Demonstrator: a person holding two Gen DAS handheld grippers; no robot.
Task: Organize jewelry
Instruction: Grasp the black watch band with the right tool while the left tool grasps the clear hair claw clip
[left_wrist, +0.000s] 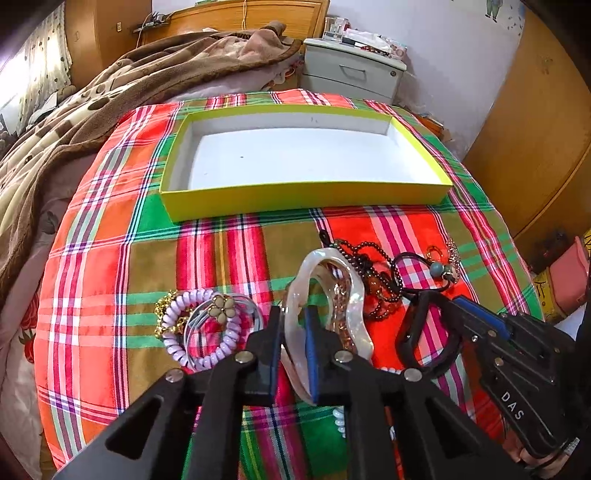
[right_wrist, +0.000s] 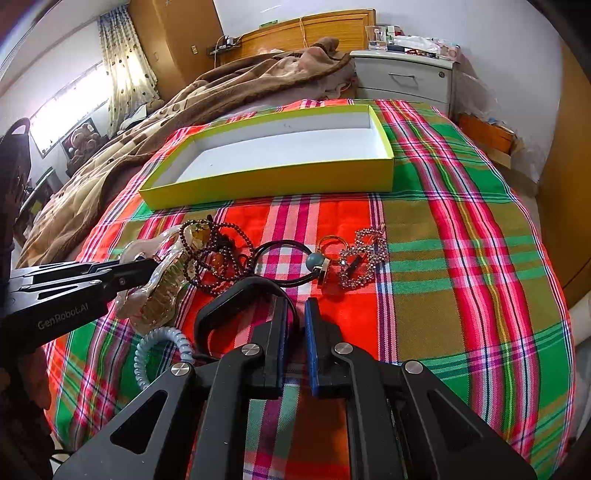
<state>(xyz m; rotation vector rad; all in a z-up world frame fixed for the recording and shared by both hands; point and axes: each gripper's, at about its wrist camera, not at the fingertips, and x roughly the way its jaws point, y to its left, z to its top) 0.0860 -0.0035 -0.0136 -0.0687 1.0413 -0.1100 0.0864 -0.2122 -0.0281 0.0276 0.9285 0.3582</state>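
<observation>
A yellow-green shallow box (left_wrist: 299, 195) with a white inside stands on the plaid cloth; it also shows in the right wrist view (right_wrist: 269, 177). My left gripper (left_wrist: 293, 314) is shut on the rim of a pearly shell bangle (left_wrist: 347, 291), seen also in the right wrist view (right_wrist: 155, 273). My right gripper (right_wrist: 295, 304) is shut on a black bangle (right_wrist: 236, 295), which also shows in the left wrist view (left_wrist: 424, 332). Dark bead strands (right_wrist: 218, 254), a black cord with a blue bead (right_wrist: 314, 260) and a rhinestone piece (right_wrist: 364, 258) lie beyond it.
A lilac coil hair tie with a flower piece (left_wrist: 207, 325) lies left of my left gripper. A pale blue coil tie (right_wrist: 162, 350) lies by the right gripper. A brown blanket (left_wrist: 92, 110) covers the bed at left. A grey nightstand (left_wrist: 351, 70) stands behind.
</observation>
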